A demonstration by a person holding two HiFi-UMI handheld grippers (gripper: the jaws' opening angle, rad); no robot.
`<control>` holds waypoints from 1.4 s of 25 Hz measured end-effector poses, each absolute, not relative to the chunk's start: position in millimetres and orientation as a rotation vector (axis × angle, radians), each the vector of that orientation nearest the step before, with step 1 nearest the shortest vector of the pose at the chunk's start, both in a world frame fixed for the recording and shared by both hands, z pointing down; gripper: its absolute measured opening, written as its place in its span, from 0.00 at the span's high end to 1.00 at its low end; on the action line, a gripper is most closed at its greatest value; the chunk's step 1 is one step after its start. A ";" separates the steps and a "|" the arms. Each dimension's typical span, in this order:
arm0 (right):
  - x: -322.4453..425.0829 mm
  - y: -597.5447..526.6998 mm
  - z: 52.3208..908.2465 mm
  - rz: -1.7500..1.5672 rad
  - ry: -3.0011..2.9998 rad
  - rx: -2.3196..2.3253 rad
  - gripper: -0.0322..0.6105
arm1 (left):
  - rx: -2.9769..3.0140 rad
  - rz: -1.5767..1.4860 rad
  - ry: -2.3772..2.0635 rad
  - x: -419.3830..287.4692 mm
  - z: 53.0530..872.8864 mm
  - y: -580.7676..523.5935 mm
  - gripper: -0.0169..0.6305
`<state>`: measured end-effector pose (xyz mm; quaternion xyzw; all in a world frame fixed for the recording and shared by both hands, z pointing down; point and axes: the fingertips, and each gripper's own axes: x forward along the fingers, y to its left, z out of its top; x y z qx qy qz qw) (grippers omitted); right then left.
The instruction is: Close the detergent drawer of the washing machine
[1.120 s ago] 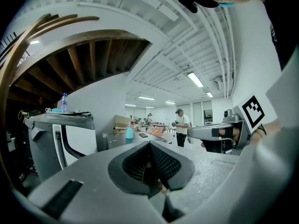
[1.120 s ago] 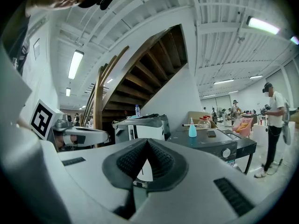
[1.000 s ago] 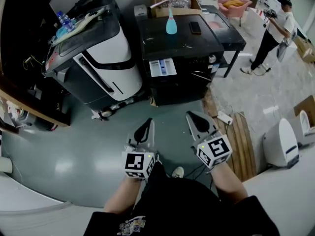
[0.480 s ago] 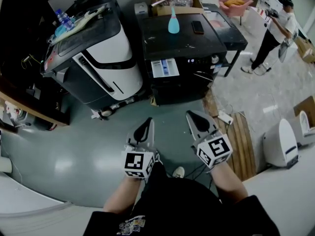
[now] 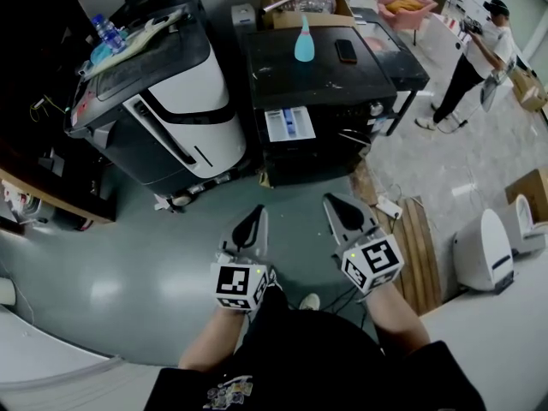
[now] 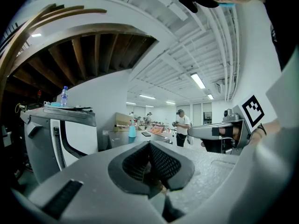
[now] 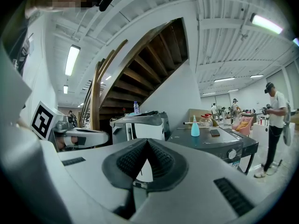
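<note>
Both grippers are shut with nothing between the jaws. The left gripper [image 5: 253, 221] and right gripper [image 5: 336, 205] are side by side over the floor [image 5: 128, 255], pointing at the washing machine [image 5: 351, 84] and well apart from it. The detergent drawer [image 5: 288, 123] sticks out at the top left corner of the machine's front, its long axis running back toward the grippers. It lies ahead between both tips, and the left looks slightly better lined up. Nothing blocks the way. A blue bottle [image 5: 302, 41] and a phone [image 5: 346, 51] sit on the machine's top, and a white-and-black appliance [image 5: 184, 101] stands just to its left.
</note>
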<state>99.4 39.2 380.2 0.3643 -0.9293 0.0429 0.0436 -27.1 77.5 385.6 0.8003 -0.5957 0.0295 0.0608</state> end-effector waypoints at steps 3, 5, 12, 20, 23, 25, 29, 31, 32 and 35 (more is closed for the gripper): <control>89.1 31.0 379.7 0.132 -2.829 1.127 0.95 | 2.422 0.085 -1.797 -38.8 386.9 69.5 0.97; 81.6 25.5 380.3 0.138 -2.820 1.133 0.95 | 2.422 0.082 -1.794 -47.4 389.4 64.1 0.97; 55.2 3.6 384.3 0.132 -2.822 1.145 0.95 | 2.425 0.082 -1.767 -73.6 391.6 42.5 0.97; 17.0 -21.9 389.9 0.152 -2.818 1.163 0.95 | 2.435 0.091 -1.751 -111.5 393.7 16.1 0.97; 3.0 -31.5 391.9 0.156 -2.817 1.171 0.95 | 2.439 0.103 -1.746 -126.1 397.1 6.7 0.97; -5.4 -38.1 393.1 0.157 -2.817 1.178 0.95 | 2.444 0.107 -1.739 -134.5 398.4 0.0 0.97; -18.7 -48.7 394.9 0.176 -2.811 1.210 0.95 | 2.469 0.107 -1.727 -149.9 399.3 -11.8 0.97; -23.4 -52.7 394.5 0.196 -2.798 1.234 0.94 | 2.485 0.109 -1.715 -156.2 398.9 -17.6 0.97; -25.3 -54.5 394.1 0.194 -2.800 1.244 0.93 | 2.489 0.110 -1.711 -159.3 398.0 -20.0 0.97; -31.5 -57.5 392.2 0.164 -2.803 1.257 0.86 | 2.502 0.108 -1.709 -169.0 397.3 -24.9 0.96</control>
